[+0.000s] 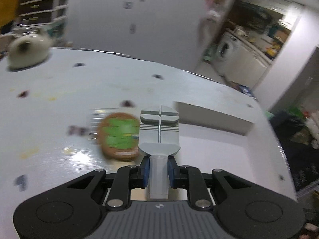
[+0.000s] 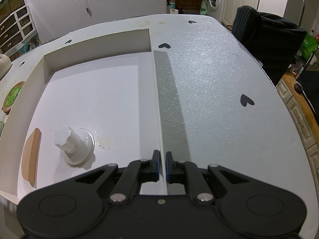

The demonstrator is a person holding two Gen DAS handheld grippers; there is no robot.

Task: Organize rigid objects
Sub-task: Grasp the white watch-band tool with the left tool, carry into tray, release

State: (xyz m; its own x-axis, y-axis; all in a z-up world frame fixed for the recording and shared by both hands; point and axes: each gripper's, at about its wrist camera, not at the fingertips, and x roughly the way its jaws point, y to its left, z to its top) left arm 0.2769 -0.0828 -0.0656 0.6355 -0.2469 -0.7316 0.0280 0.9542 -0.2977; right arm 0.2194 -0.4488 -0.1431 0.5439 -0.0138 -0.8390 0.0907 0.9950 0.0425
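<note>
The left gripper [image 1: 159, 171] pinches a grey plastic tool [image 1: 159, 139] by its flat stem, blue pads pressed against both sides. The tool widens ahead of the fingers into a ribbed body with a thin metal pin down its middle and a notched, cross-slotted head at the far end. Just left of the tool lies a round brown coaster [image 1: 119, 137] with a green clover pattern, blurred by motion. Ahead and to the right sits a shallow white tray [image 1: 213, 117] with straight low walls. Far ahead to the left stands a cream, rounded pot [image 1: 28, 49], too blurred to tell more. All rest on a white speckled table [image 1: 59, 91] dotted with small dark hearts.

The right gripper [image 2: 162, 166] has its fingers nearly together, straddling the tray's thin right wall [image 2: 157, 99]; whether the pads actually touch it cannot be told. Inside the tray, left of the fingers, stands a white knobbed stopper [image 2: 71, 143] on a round disc, and further left a flat, pale wooden piece [image 2: 31, 157] with a curved edge. A black ribbed fabric [image 2: 265, 37] drapes far ahead on the right.
</note>
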